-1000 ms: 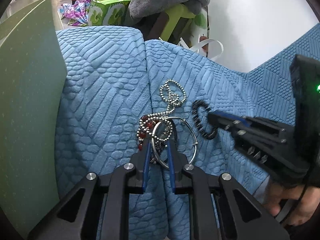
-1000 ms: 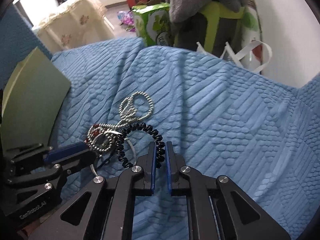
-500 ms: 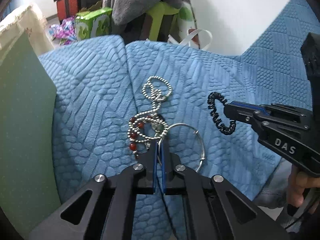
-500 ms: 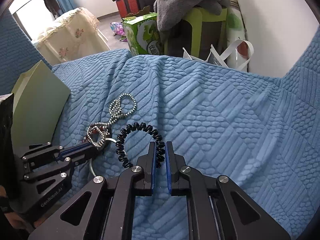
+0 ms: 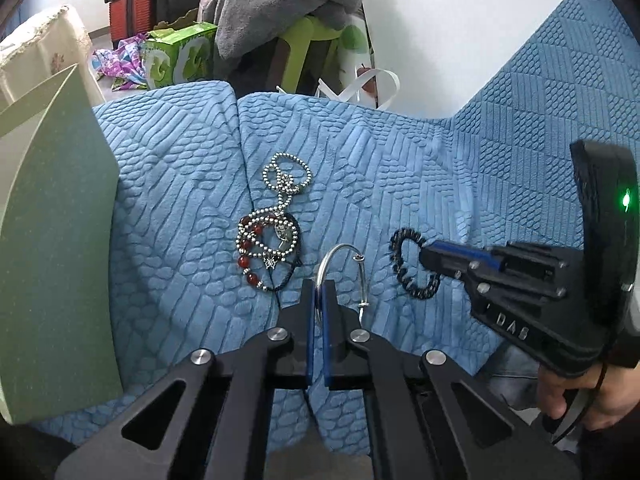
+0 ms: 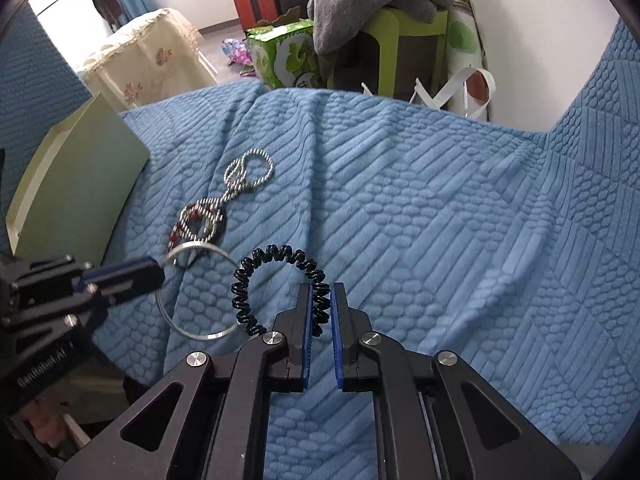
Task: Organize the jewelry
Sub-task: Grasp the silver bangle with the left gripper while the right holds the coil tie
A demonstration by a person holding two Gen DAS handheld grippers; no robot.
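Observation:
My left gripper (image 5: 318,285) is shut on a thin silver bangle (image 5: 343,249), held just above the blue textured sofa cover (image 5: 400,168). My right gripper (image 6: 321,289) is shut on a black coiled band (image 6: 256,265); the band also shows in the left wrist view (image 5: 400,256). A tangle of a silver bead chain (image 5: 286,178) and a red bead bracelet (image 5: 250,264) lies on the cover, left of the bangle. From the right wrist view the left gripper (image 6: 158,274) holds the bangle (image 6: 192,334) at the left, next to the tangle (image 6: 200,216).
A green box (image 5: 52,248) stands open at the left on the sofa; it also shows in the right wrist view (image 6: 80,184). Beyond the sofa edge are a green carton (image 5: 176,60), a green stool with a grey towel (image 5: 280,12) and a white wall.
My left gripper closed on the silver bangle and pulled it right, free of the bead tangle. My right gripper lifted the black coiled band away to the right.

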